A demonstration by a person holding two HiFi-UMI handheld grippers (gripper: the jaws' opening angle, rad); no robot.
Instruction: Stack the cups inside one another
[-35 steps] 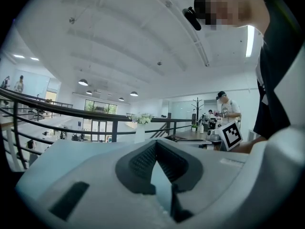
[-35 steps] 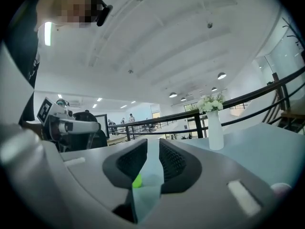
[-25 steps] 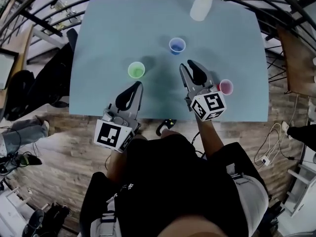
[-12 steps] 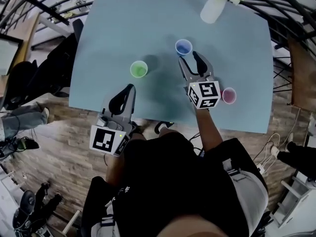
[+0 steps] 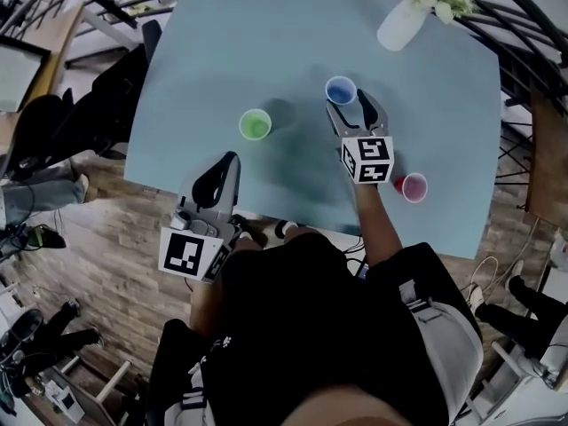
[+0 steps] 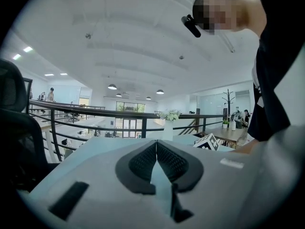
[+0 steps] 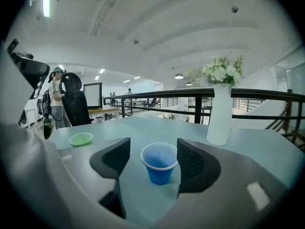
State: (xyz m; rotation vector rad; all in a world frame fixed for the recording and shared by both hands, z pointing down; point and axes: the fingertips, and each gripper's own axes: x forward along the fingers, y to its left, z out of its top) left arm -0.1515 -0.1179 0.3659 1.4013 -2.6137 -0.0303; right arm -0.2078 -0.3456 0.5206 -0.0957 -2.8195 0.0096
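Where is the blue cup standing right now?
In the head view the blue cup stands on the table, right of the green cup, between the opening jaws of the right gripper.

The right tool [image 5: 351, 105] has moved from beside the pink cup [image 5: 414, 186] to the blue cup [image 5: 341, 90], jaws opening around it.

Around the pale blue tabletop [image 5: 231, 51]

A white vase [image 5: 397, 27] of white flowers stands at one o'clock on the tabletop. A black office chair [image 5: 120, 82] sits off its nine o'clock edge, wooden floor [image 5: 106, 264] at six, black railing [image 7: 157, 96] beyond twelve
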